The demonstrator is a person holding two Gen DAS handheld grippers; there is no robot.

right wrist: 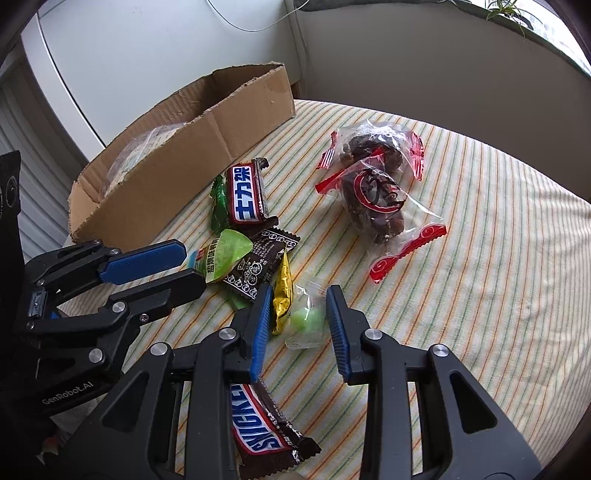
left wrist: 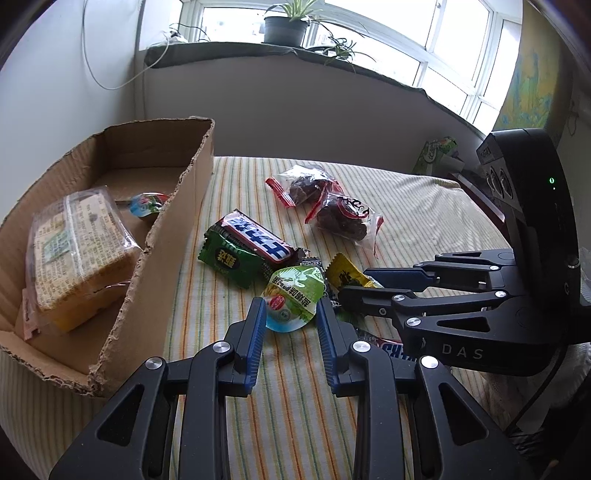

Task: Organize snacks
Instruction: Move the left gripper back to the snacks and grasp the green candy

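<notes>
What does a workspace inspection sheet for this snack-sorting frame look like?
Surface: striped cloth, lying flat.
Job's things: cardboard box holding a cracker pack and a small jelly cup; loose on the cloth are Snickers bars, bags of dark dried fruit and small wrapped sweets.
Clutter: green carton at the far edge.
Grippers: left gripper shut on a green-lidded jelly cup; right gripper open, green candy between its fingers.
Cables: white cable on the wall; black cable behind the right gripper.
Surroundings: potted plant on the windowsill.
</notes>
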